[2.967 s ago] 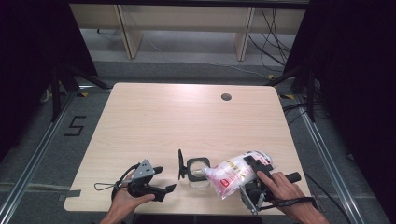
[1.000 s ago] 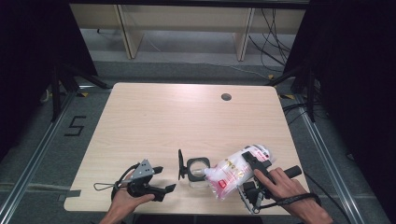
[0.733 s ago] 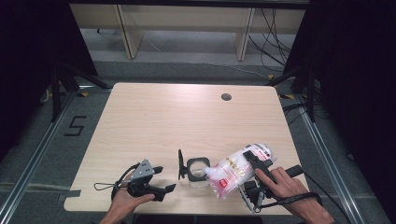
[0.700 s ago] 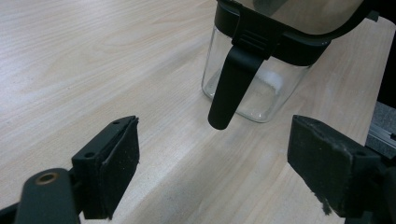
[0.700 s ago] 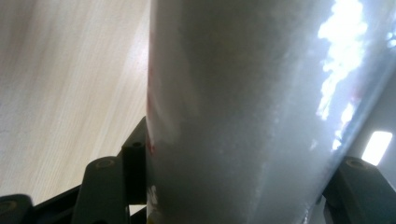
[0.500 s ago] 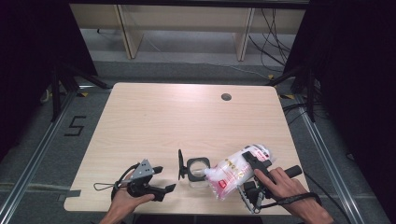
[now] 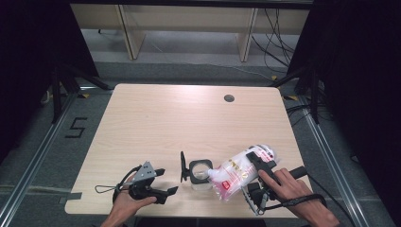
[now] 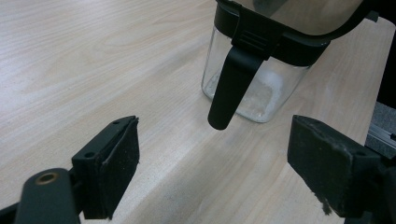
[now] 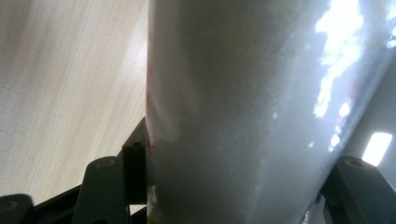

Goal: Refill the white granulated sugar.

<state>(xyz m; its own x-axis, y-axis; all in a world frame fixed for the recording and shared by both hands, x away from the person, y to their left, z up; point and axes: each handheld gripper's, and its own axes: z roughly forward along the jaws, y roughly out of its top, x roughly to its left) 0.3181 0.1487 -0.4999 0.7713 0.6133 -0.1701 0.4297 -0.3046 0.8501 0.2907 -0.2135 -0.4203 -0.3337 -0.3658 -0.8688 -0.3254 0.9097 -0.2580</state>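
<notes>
A plastic bag [image 7: 241,171] of white grains lies tilted in my right gripper [image 7: 259,182], its lower end at the mouth of a small clear jar [image 7: 200,173] near the front edge of the worktop [image 7: 189,118]. My right fingers are clamped on the bag's sides; in the right gripper view the bag [image 9: 243,112] bulges between them. The jar's hinged black lid [image 7: 183,166] stands open on its left. In the left gripper view a thin layer of white shows at the bottom of the jar [image 8: 252,88], so I judge the pouring begun and most of it left to do. My left gripper [image 7: 150,182] rests on the worktop just left of the jar, fingers [image 8: 114,165] apart and holding nothing. The jar sits close to the front edge; the wide surface behind it is free for moving.
</notes>
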